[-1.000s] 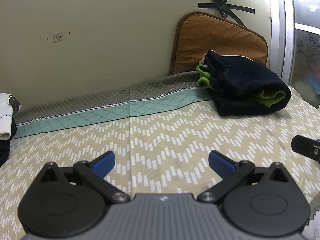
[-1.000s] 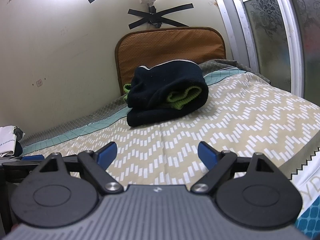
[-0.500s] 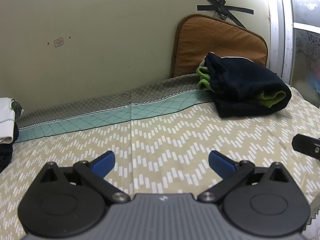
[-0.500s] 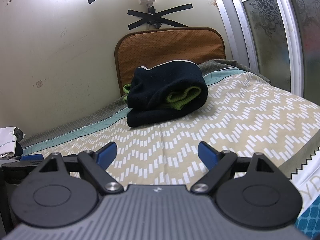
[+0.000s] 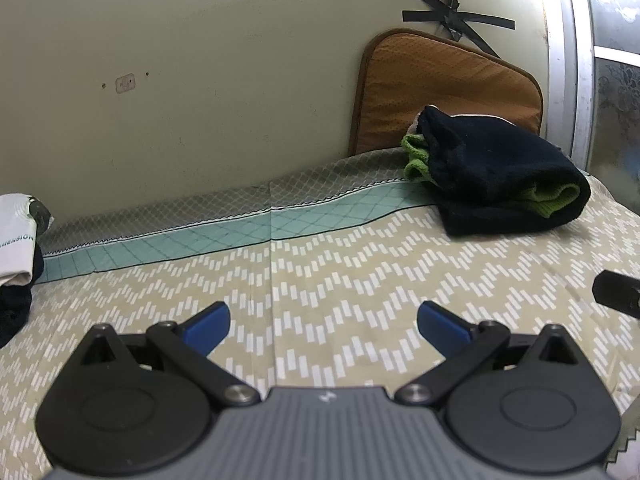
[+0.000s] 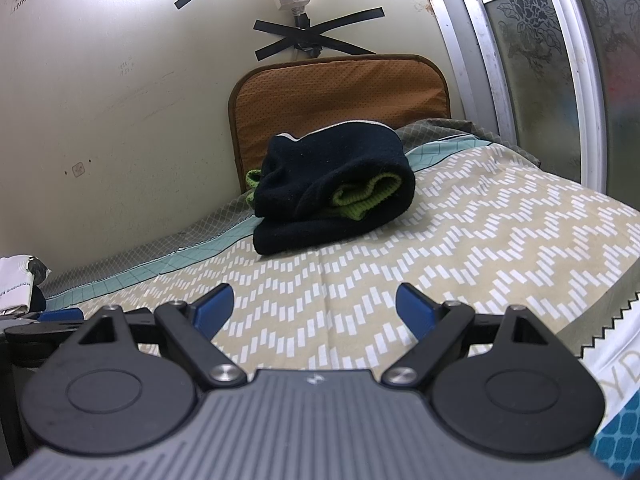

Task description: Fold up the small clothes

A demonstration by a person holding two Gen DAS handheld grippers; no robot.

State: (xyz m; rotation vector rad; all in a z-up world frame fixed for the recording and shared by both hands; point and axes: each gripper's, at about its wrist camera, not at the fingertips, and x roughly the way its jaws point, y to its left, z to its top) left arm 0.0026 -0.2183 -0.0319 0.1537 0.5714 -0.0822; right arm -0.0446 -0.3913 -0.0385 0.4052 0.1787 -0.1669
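Two grippers hang over the bed and both are wide open with nothing in them. The left gripper shows its blue fingertips far apart at the bottom of its view, and only bare sheet lies between them. The right gripper looks the same at the bottom of its own view.

The thing to fold is the dark navy fleece garment with a lime green knit piece tucked inside. It sits as a soft bundle in the middle of the right view and at the right side of the left view. It rests on the tan bedsheet with white zigzag dashes, just in front of the brown padded cushion leaning on the wall. It is well apart from both grippers.

What could go wrong? The green piece is wrapped in the navy one, so a pinch may grab both at once, or only the top layer, and the bundle could fall open in a mess. The fleece is thick and floppy, so it may slip out. A low pinch could catch the sheet too and drag it
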